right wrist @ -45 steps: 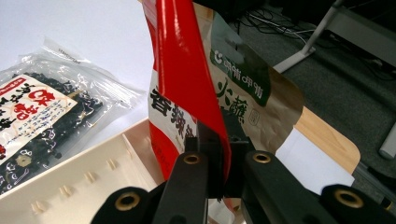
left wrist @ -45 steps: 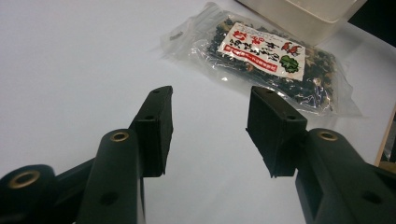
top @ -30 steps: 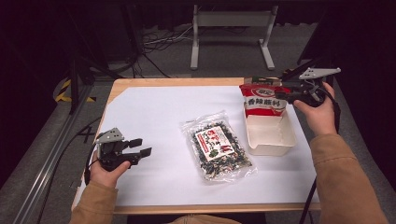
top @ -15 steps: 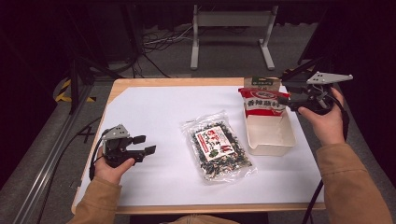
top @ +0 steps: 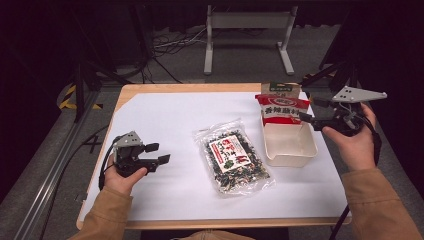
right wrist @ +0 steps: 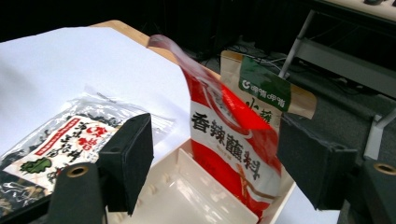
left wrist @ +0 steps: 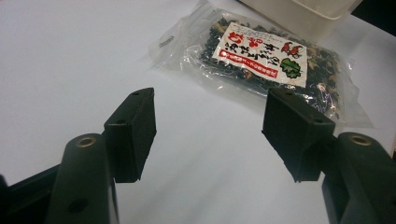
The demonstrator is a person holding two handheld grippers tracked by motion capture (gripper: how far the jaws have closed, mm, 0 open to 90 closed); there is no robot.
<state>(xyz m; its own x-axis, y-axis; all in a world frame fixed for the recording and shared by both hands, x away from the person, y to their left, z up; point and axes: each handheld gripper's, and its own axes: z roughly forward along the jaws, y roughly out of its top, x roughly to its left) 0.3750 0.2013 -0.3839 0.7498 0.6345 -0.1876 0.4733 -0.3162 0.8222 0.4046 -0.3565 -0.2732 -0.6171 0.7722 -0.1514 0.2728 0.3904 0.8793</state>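
High view: right gripper (top: 306, 111), jaws just opened wide, beside red packet (top: 280, 109) standing in cream tray (top: 290, 147); left gripper (top: 159, 153) apart

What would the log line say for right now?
right gripper: open, jaws just opened | red packet: standing in tray | left gripper: open, empty

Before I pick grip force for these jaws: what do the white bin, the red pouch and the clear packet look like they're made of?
White bin: looks like rigid plastic, matte, with thin moulded walls.
Red pouch: probably glossy printed plastic film; its top edge curls and catches the light.
Clear packet: thin transparent film, crinkled and shiny, with dark dried pieces showing through behind a paper-like label.
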